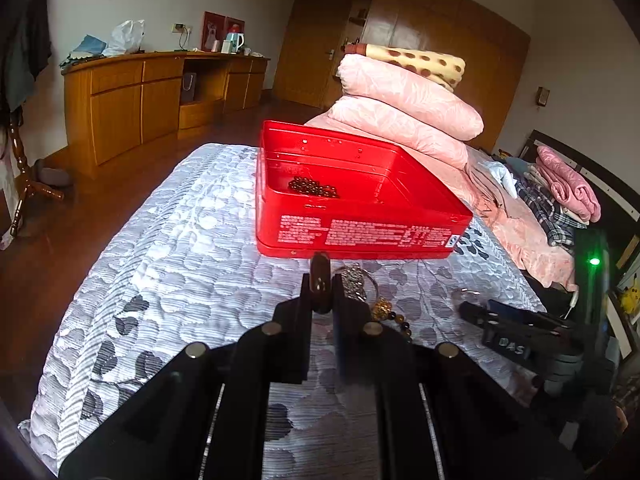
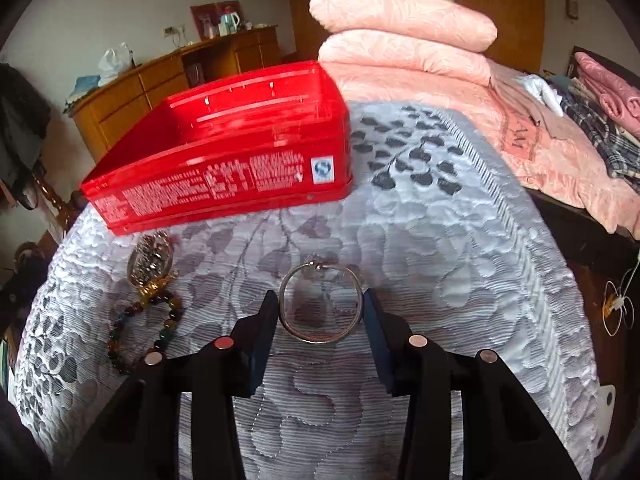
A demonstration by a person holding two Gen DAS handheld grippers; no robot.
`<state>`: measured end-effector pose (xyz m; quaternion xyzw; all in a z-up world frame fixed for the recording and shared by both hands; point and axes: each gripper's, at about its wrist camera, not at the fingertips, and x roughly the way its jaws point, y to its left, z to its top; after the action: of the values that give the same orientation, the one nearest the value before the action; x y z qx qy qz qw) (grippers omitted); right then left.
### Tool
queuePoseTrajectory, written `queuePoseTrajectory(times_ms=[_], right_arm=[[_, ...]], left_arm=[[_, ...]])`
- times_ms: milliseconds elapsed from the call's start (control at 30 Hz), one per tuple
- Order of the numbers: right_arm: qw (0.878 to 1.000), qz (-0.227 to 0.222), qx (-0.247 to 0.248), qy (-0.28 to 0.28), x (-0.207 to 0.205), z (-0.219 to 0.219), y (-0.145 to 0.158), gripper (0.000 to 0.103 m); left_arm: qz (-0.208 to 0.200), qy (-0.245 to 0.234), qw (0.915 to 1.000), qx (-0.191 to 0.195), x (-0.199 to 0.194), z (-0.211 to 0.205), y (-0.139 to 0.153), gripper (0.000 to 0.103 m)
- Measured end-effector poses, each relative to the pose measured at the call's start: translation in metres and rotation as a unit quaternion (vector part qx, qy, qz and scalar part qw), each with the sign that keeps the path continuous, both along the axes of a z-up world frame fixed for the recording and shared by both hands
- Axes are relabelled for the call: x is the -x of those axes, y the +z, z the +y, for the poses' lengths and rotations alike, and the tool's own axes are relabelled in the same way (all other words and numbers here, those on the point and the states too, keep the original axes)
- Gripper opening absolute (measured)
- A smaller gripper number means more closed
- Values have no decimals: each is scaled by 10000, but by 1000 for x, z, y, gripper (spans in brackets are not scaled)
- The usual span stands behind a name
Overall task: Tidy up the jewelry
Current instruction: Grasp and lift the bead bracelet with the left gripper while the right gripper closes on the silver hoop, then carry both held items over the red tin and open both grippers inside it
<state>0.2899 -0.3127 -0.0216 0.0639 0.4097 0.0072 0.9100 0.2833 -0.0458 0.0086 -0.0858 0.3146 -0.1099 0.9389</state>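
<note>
A red tin box stands open on the quilted bed; it also shows in the right wrist view. A dark bead chain lies inside it. My left gripper is shut on a small dark pendant-like piece, just in front of the box. My right gripper is open, its jaws on either side of a silver bangle lying on the quilt. A multicoloured bead bracelet and a gold-and-silver ornament lie to the left of it.
Folded pink quilts and a spotted blanket are stacked behind the box. Folded clothes lie at the right. A wooden dresser stands across the floor. The bed edge drops off at left.
</note>
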Motion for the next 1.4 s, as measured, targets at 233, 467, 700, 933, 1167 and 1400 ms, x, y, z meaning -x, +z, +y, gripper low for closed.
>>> queuePoseTrajectory(times_ms=[233, 467, 700, 933, 1167, 1400], right_arm=[[9994, -195, -226, 171, -6, -3, 23, 6], [9994, 106, -57, 312, -10, 1, 3, 45], [9982, 306, 294, 427, -16, 16, -15, 45], [9992, 112, 225, 303, -7, 10, -4, 45], [9980, -459, 28, 443, -7, 8, 38, 45], [9934, -995, -142, 543, -62, 12, 84, 45]], left_arm=[[-139, 16, 9999, -32, -11, 1, 12, 8], [-114, -32, 9999, -33, -17, -3, 12, 8], [-86, -76, 9999, -26, -17, -4, 9, 8], [-111, -84, 9999, -39, -19, -5, 10, 8], [-226, -136, 9996, -33, -28, -6, 21, 8], [-604, -213, 9978, -149, -66, -23, 57, 8]])
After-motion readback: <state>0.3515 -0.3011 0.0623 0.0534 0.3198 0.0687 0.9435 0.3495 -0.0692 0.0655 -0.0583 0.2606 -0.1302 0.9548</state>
